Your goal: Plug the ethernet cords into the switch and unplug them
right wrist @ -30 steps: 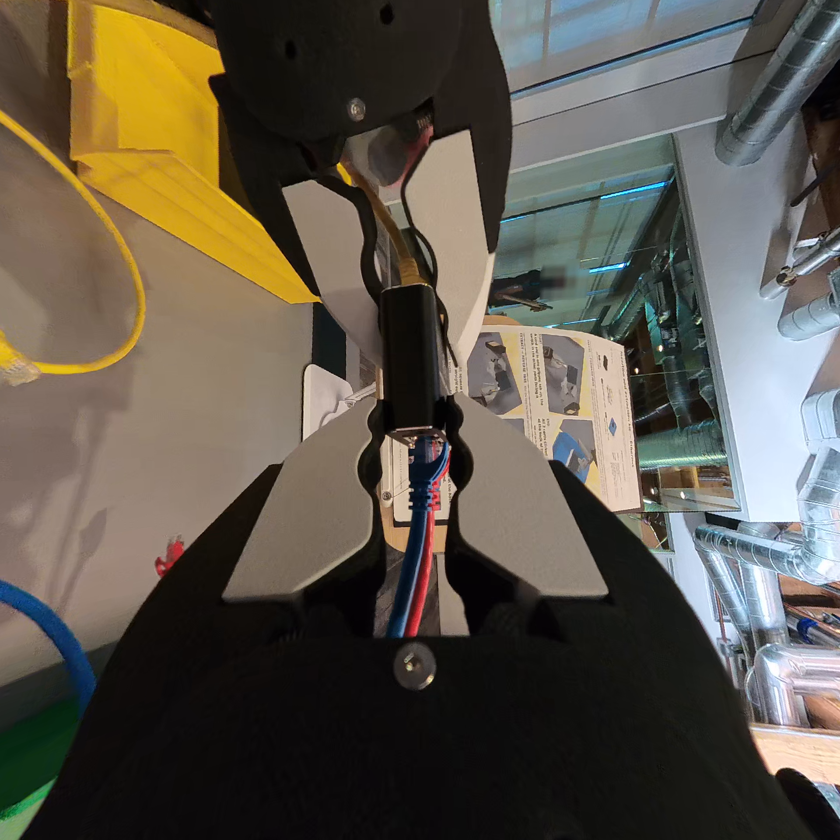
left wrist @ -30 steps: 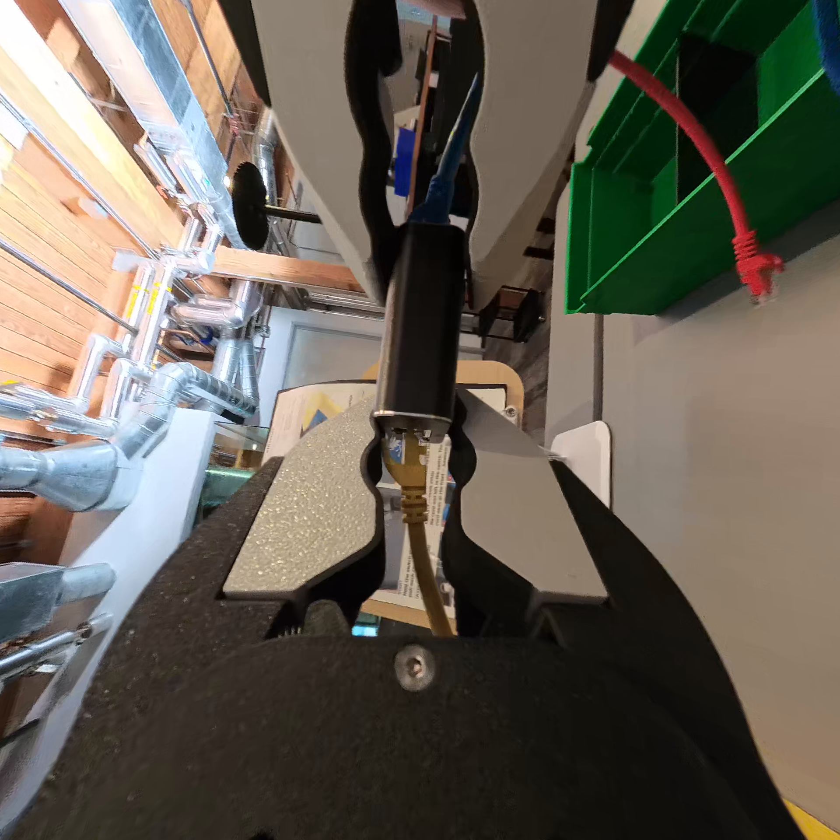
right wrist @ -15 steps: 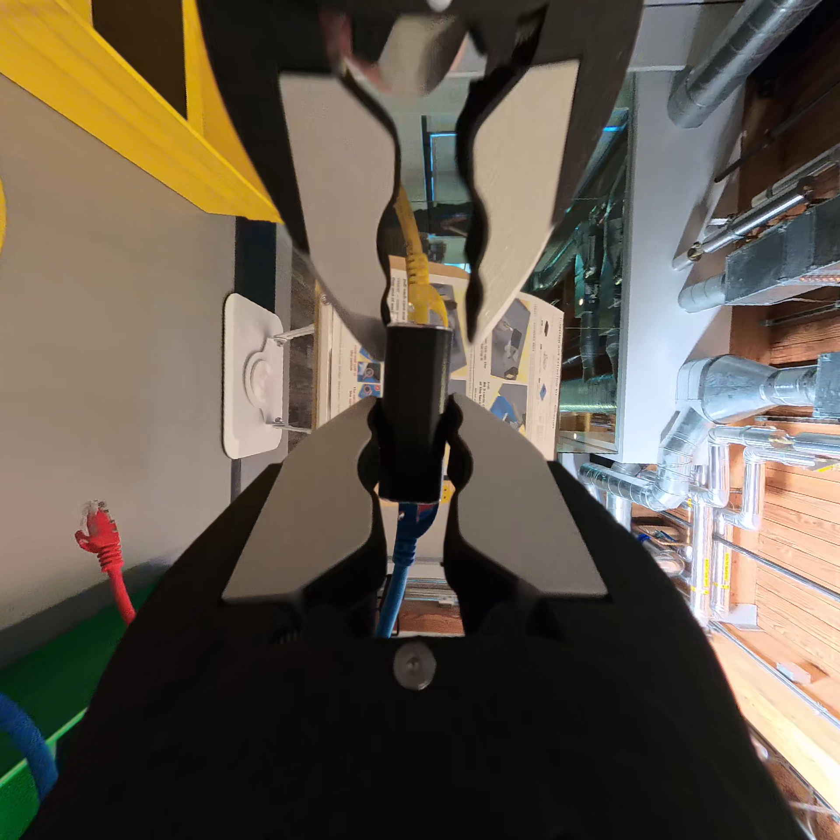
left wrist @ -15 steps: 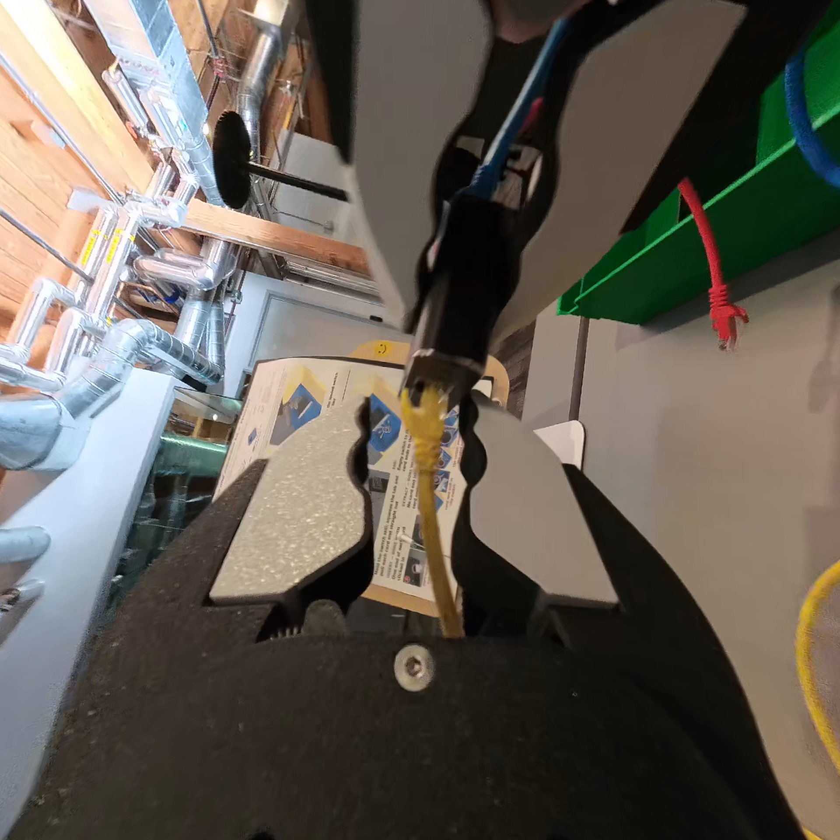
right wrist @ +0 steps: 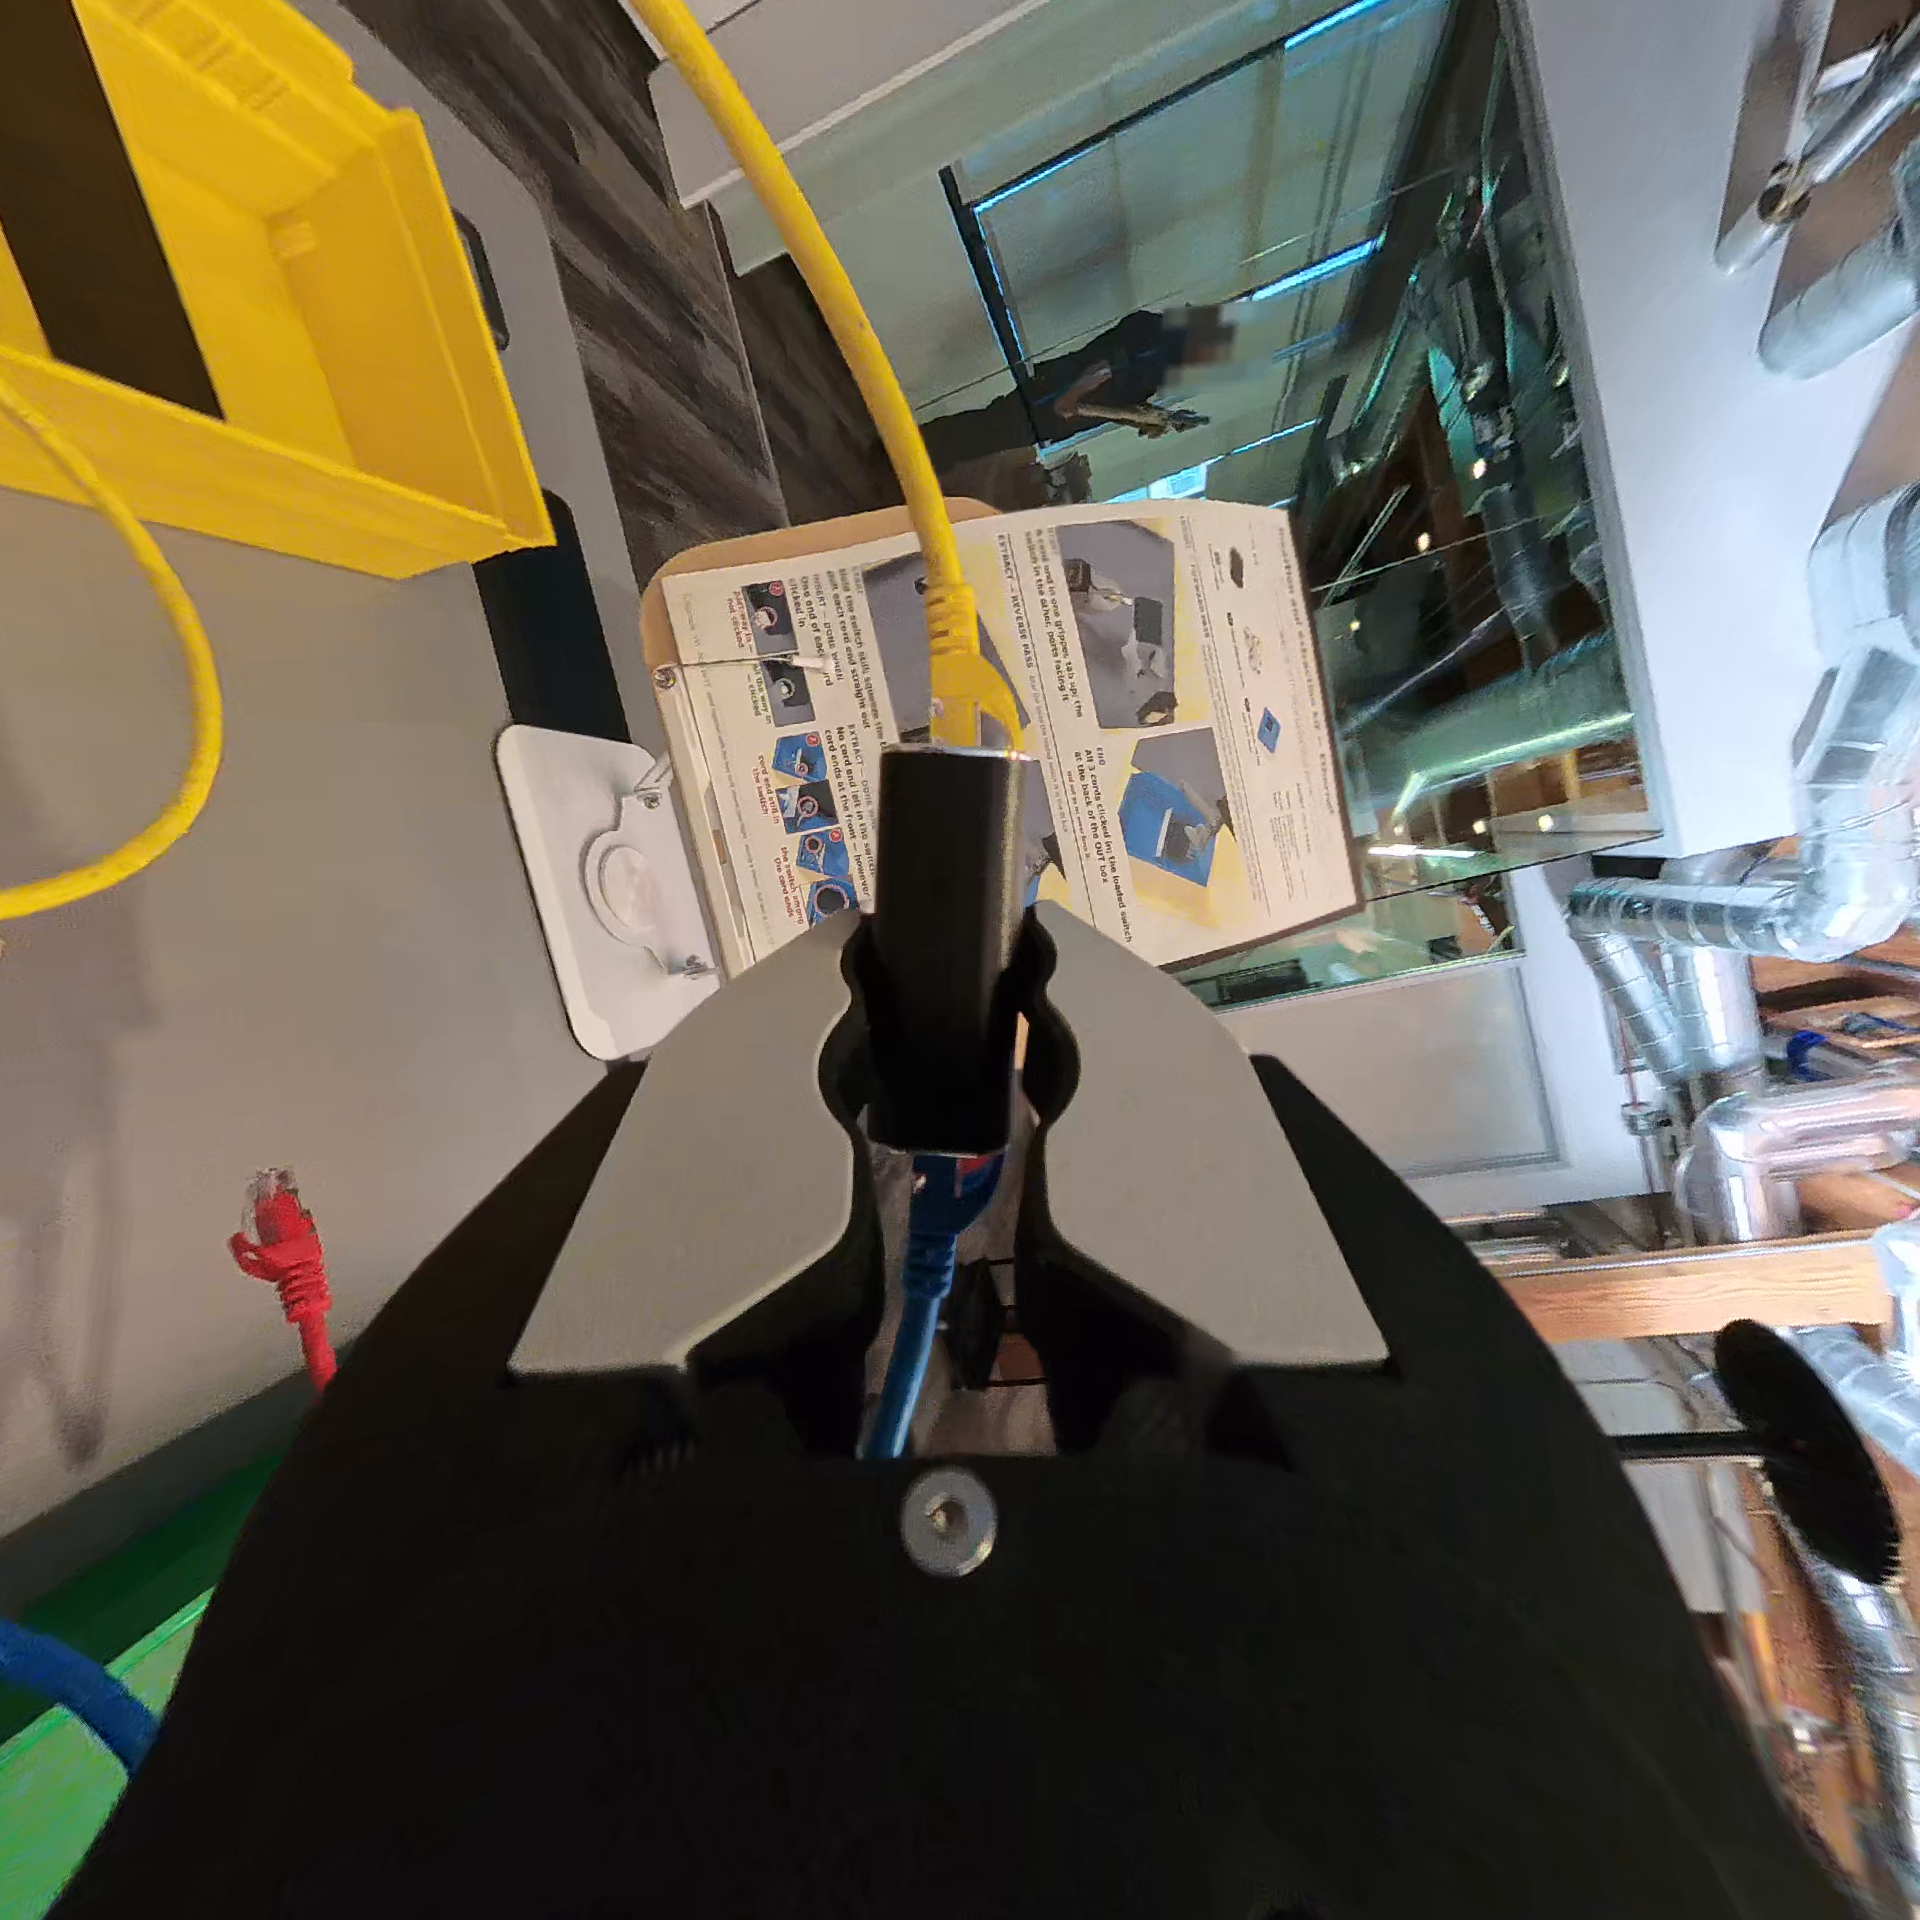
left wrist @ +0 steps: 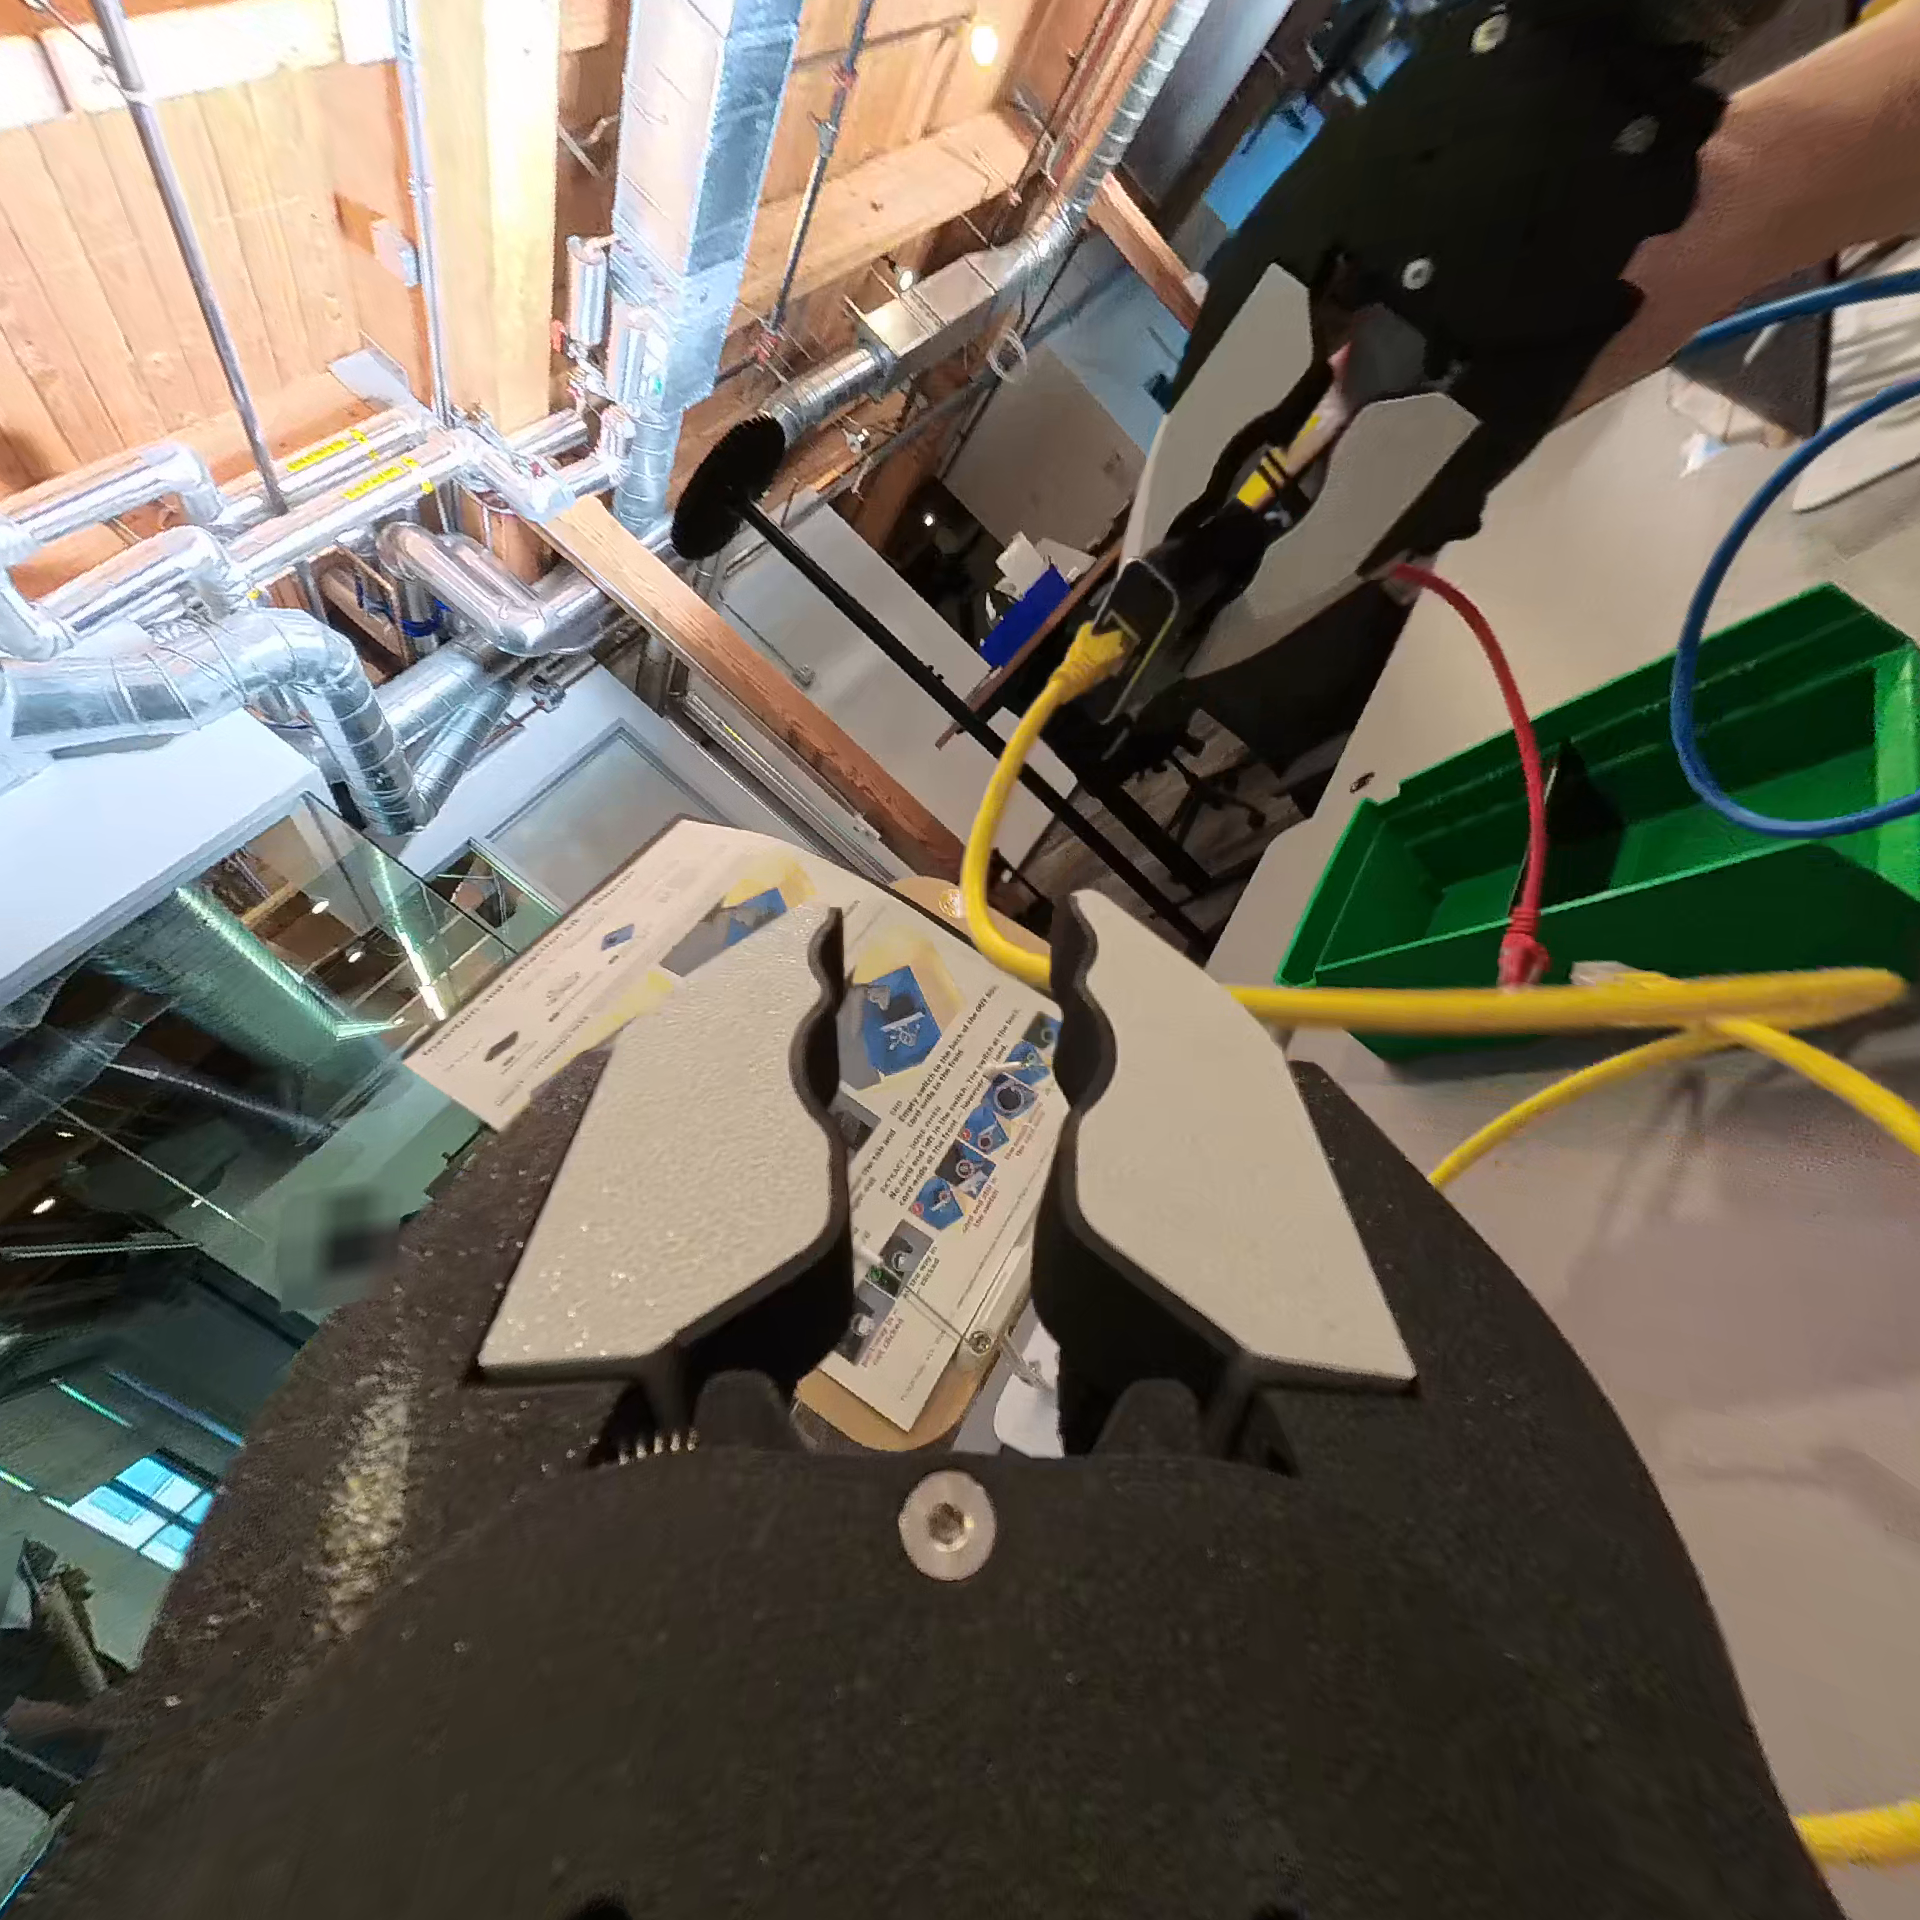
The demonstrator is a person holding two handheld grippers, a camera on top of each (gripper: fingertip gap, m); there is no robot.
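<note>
My right gripper (right wrist: pixel 945 920) is shut on the black switch (right wrist: pixel 940 966) and holds it in the air. A yellow cord (right wrist: pixel 951 634) is plugged into the switch's far end and a blue cord (right wrist: pixel 930 1247) into its near end. My left gripper (left wrist: pixel 951 935) is open and empty, well back from the switch (left wrist: pixel 1138 639). In the left wrist view the yellow cord (left wrist: pixel 997 810) loops from the switch down over the grey table (left wrist: pixel 1558 1299). A red cord's loose plug (left wrist: pixel 1519 951) hangs by the green bin (left wrist: pixel 1704 883); it also shows in the right wrist view (right wrist: pixel 272 1242).
A yellow bin (right wrist: pixel 343 343) stands on the table at the upper left of the right wrist view. An instruction sheet on a wooden board (right wrist: pixel 1122 727) stands in a white holder (right wrist: pixel 608 894) at the table's edge. A blue cord (left wrist: pixel 1714 644) loops over the green bin. One gripper's finger ends stand about 15 centimeters off the other's.
My left gripper has opened, let go of the yellow cord and pulled back from the switch. My right gripper still holds the switch, with the yellow cord plugged in.
</note>
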